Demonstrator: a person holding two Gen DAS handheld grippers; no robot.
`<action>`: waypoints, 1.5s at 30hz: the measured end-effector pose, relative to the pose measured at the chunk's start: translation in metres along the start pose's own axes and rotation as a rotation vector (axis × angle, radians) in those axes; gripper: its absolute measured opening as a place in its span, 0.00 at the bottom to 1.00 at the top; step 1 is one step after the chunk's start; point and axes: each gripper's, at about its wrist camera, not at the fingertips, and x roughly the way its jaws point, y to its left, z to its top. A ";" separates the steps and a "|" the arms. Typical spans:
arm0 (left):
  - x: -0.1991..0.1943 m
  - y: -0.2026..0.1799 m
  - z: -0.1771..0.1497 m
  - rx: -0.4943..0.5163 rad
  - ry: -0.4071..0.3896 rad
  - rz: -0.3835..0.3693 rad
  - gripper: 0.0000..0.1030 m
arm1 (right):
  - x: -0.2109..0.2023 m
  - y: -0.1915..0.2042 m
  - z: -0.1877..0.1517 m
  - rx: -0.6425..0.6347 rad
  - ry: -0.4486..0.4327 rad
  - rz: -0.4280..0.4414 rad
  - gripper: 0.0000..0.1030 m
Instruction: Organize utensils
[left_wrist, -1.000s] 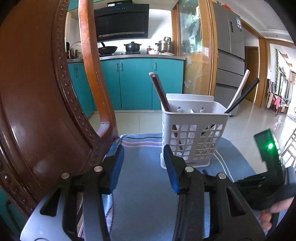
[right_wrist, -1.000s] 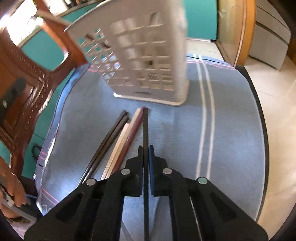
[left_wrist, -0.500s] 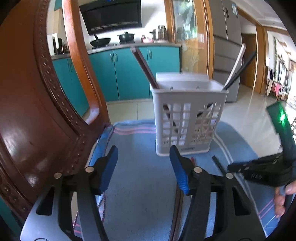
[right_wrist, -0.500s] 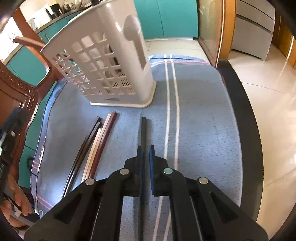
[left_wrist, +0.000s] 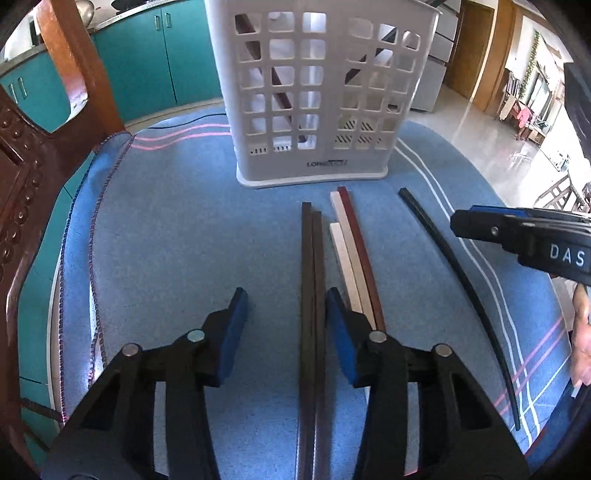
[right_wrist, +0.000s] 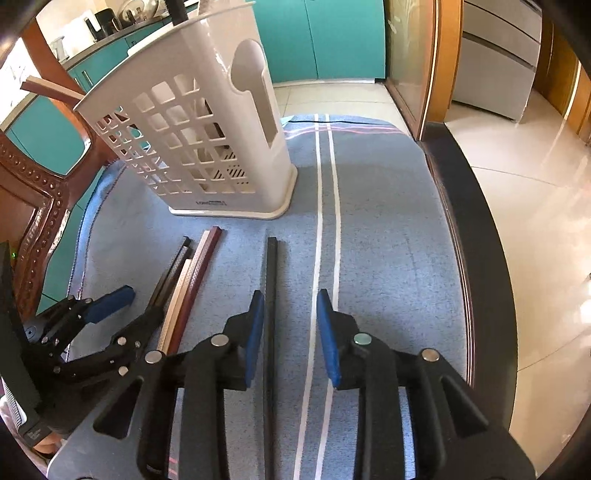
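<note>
A white plastic utensil basket (left_wrist: 317, 92) (right_wrist: 199, 147) stands on a blue cloth and holds several chopsticks. In front of it lie two dark brown chopsticks (left_wrist: 310, 295), a cream and a red-brown one (left_wrist: 351, 251) (right_wrist: 192, 280), and a black chopstick (left_wrist: 458, 273) (right_wrist: 271, 295) apart to the right. My left gripper (left_wrist: 284, 317) is open, low over the cloth, with the dark brown pair between its pads. My right gripper (right_wrist: 290, 321) is open; the black chopstick lies on the cloth beside its left pad (right_wrist: 255, 332).
A carved wooden chair back (left_wrist: 33, 155) (right_wrist: 40, 192) stands at the left edge of the cloth. The dark table rim (right_wrist: 472, 258) runs along the right, with tiled floor beyond. Teal kitchen cabinets (left_wrist: 147, 62) are behind the basket.
My right gripper has opened and let go of the black chopstick, which now lies on the cloth. My left gripper has dropped and moved forward over the dark brown pair.
</note>
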 end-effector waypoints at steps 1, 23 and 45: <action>0.000 0.001 0.000 -0.012 -0.003 0.000 0.32 | 0.000 0.000 0.000 0.001 0.000 -0.002 0.29; -0.012 0.037 -0.001 -0.175 0.004 -0.012 0.20 | 0.008 0.013 -0.003 -0.032 0.014 -0.029 0.34; 0.017 0.023 0.030 -0.122 0.006 0.098 0.19 | 0.027 0.040 -0.009 -0.158 0.000 -0.097 0.08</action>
